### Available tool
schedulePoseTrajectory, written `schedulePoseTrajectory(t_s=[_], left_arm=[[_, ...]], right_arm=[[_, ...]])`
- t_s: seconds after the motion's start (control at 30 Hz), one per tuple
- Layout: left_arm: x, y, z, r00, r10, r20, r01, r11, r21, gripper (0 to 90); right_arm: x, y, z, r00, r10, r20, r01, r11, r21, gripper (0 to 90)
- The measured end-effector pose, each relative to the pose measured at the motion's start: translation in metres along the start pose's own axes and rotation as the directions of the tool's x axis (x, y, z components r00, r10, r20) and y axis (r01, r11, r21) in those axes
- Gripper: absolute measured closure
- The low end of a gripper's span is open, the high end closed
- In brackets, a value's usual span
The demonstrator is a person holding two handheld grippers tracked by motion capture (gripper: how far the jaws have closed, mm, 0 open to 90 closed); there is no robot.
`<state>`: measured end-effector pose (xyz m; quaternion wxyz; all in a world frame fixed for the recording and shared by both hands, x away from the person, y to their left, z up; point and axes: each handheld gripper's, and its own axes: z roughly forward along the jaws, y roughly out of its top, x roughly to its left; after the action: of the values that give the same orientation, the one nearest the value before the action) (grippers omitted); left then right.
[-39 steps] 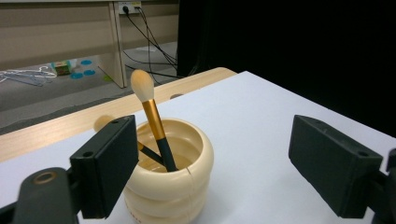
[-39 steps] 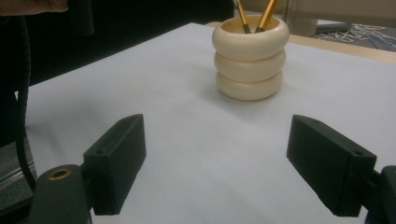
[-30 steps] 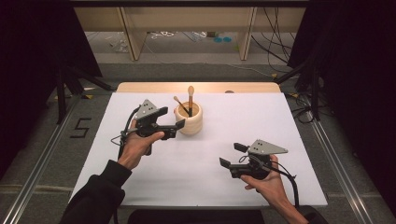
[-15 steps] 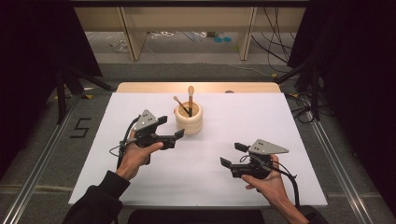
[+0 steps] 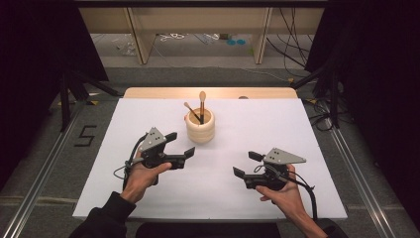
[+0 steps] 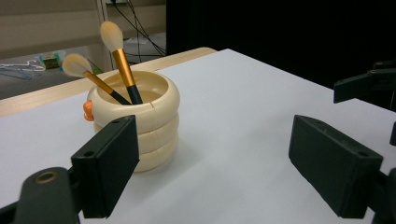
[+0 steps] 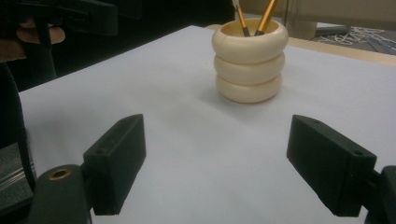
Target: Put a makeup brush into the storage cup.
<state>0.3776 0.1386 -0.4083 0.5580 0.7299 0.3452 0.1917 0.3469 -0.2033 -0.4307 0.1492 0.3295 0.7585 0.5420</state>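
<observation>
Left hand-held gripper (image 5: 179,148): jaws spread wide, holding nothing, low over the white worktop (image 5: 307,134) | cream ribbed holder (image 5: 200,126) with two makeup brushes (image 5: 201,105) stands near, just beyond and to its right, not touching | right hand-held gripper (image 5: 246,164): jaws wide apart, empty, well apart from the holder.

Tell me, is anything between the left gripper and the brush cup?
Nothing: just bare white table between the left gripper and the brush cup, seen in the high view.
</observation>
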Motion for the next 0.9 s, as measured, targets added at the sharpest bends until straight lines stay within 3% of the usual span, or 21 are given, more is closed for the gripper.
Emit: schedulePoseTrajectory(t_s=[0.3, 0.63, 0.9], left_arm=[[-0.01, -0.01, -0.01, 0.9998, 0.007, 0.02, -0.007, 1.0, 0.007, 15.9], [-0.017, -0.02, -0.019, 0.9988, 0.042, 0.025, -0.043, 0.9987, 0.026, 15.8], [-0.025, -0.028, -0.022, 0.9987, 0.035, 0.036, -0.037, 0.9986, 0.039, 15.8]], right_arm=[[0.0, 0.0, -0.002, 1.0, -0.003, 0.005, 0.002, 1.0, 0.012, 20.5], [0.001, 0.001, -0.002, 1.0, 0.001, 0.001, -0.001, 1.0, 0.001, 20.4], [0.001, 0.001, -0.003, 1.0, -0.002, 0.007, 0.002, 1.0, 0.011, 20.4]])
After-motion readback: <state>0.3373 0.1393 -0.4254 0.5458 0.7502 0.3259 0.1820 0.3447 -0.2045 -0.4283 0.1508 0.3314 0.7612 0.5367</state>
